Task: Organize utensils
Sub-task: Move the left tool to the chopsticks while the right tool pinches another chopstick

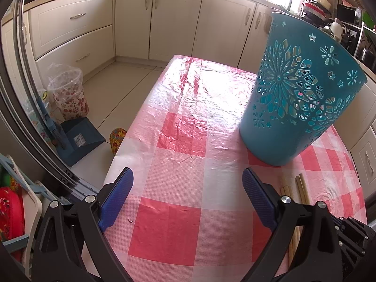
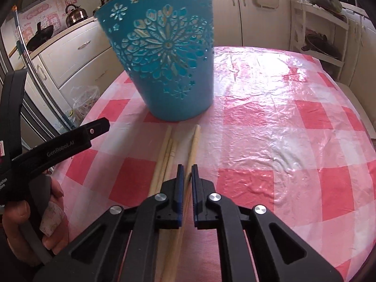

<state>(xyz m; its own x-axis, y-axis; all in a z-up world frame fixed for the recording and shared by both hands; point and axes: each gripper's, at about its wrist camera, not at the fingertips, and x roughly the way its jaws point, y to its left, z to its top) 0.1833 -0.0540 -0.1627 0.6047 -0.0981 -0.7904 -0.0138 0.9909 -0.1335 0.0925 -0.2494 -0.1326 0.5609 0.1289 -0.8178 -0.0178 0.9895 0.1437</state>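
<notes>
On the table (image 2: 270, 122), spread with a pink-and-white checked plastic cloth (image 1: 178, 122), a teal plastic basket (image 2: 169, 54) with flower-shaped cutouts stands upright, and the wooden chopsticks (image 2: 168, 145) lie just in front of its base, pointing back toward me. My right gripper (image 2: 187, 170) is tilted down over them, its blue-padded fingers (image 2: 180, 176) drawn nearly together on one chopstick (image 2: 194, 145), the rightmost of the bunch, which runs up between the pads and out toward the basket. The others lie just to its left, side by side on the cloth and outside my grip.

My left gripper (image 1: 188, 183) hangs over the near left part of the table with its blue pads (image 1: 117, 195) spread wide and nothing between them, only checked cloth below. From that side the basket (image 1: 300, 89) stands to the right and further back, and the chopstick ends (image 1: 293, 188) show just beyond the right finger. My left hand (image 2: 35, 223) wraps the black handle of that gripper at the left edge of the right wrist view.

Beyond the table run cream kitchen cabinets (image 1: 164, 18), a kettle (image 2: 75, 14) stands on the counter, and on the tiled floor a blue dustpan (image 1: 80, 138) leans beside a small flowered bin (image 1: 70, 94) lined with a clear bag.
</notes>
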